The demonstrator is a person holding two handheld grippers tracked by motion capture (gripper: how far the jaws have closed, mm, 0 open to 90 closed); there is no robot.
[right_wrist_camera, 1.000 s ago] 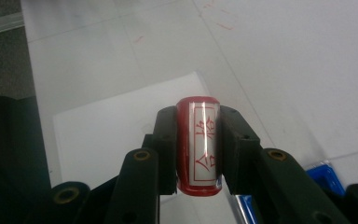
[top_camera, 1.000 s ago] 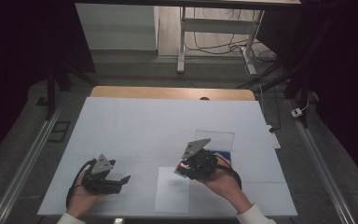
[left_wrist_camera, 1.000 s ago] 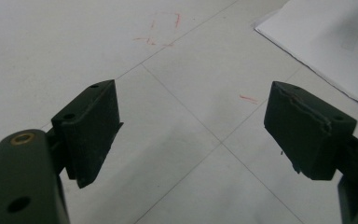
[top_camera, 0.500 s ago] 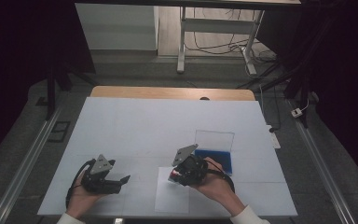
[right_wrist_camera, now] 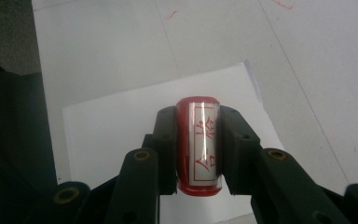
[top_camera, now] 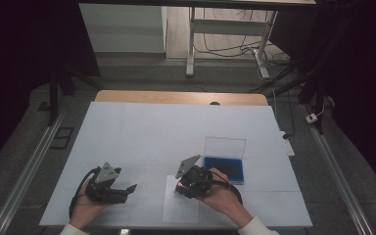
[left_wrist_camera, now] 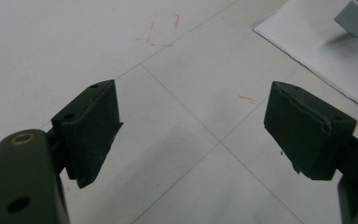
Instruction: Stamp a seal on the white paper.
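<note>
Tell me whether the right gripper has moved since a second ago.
Yes. In the high view the right gripper, shut on the red stamp, has shifted left and toward the person, away from the blue ink pad, over the paper sheet.

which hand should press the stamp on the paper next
Right. The right gripper is already shut on the stamp, directly over the paper. The left gripper is open and empty, off to the side.
</note>
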